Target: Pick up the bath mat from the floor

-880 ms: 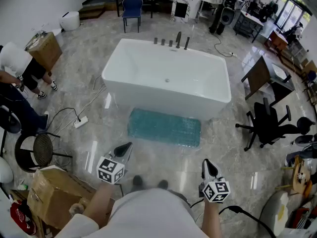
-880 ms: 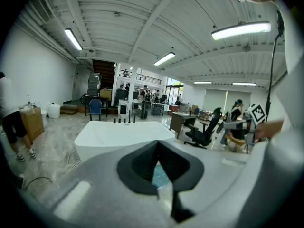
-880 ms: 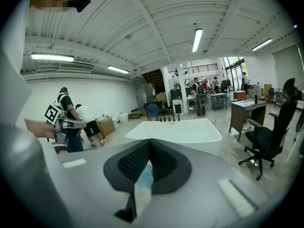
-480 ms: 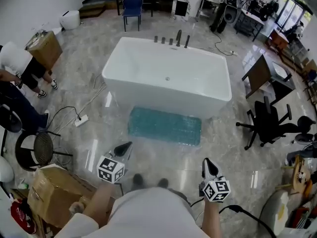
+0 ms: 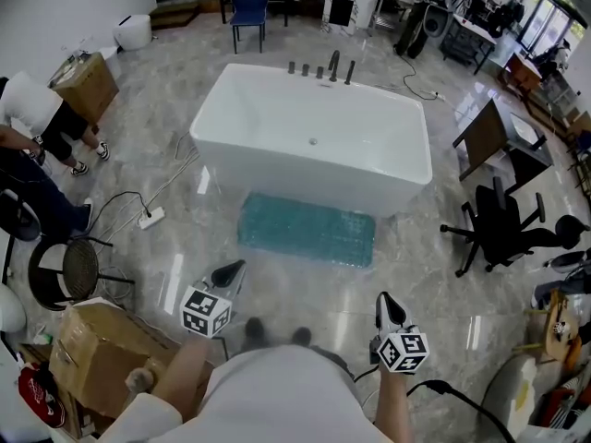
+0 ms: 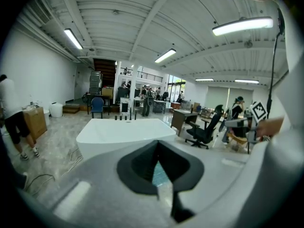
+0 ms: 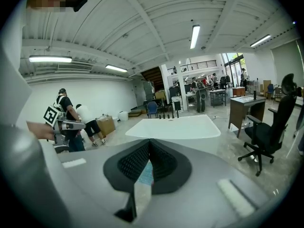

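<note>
Place: open-plan lab or workshop hall, not a home
Staged set: freestanding bathtub (image 5: 314, 146) and bath mat (image 5: 307, 231) mid-floor
Surroundings: office chair (image 5: 503, 232), desk (image 5: 482, 137), cardboard box (image 5: 88, 86), ceiling strip light (image 6: 242, 26)

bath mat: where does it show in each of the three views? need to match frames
Head view: bath mat at centre, lying just in front of the bathtub.
Left gripper view: only a teal sliver, low centre, below the bathtub.
Right gripper view: likewise a teal sliver, low centre.
Shared landmark: the white bathtub.
</note>
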Demonstrator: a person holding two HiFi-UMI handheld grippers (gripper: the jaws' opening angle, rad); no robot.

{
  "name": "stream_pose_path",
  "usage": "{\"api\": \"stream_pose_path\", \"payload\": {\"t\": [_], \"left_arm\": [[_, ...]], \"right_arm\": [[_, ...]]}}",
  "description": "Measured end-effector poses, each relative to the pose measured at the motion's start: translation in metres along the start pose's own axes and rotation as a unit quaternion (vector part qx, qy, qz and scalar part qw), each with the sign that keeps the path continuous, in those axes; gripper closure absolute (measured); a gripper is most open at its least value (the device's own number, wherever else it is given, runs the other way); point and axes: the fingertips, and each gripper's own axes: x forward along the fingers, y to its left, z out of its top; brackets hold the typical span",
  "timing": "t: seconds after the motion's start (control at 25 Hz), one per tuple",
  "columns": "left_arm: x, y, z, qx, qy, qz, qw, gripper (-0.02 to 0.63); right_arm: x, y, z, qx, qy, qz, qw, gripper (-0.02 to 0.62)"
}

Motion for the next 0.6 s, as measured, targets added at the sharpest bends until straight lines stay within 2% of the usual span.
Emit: {"api": "stream_pose_path", "payload": {"t": [0.32,0.6], "left_arm": [[0.015,-0.033,-0.004,-0.002,0.003,0.013,0.9999,0.603],[0.035,-0.059,-0.007,-0.003,0.007,0.03,0.9995,0.604]], "right_arm": [[-0.011,-0.039,-0.004,0.006,0.007,0.006,1.0,0.589],[-0.018,-0.089,-0.01,0.025,0.013,0.008,1.0,0.589]]}}
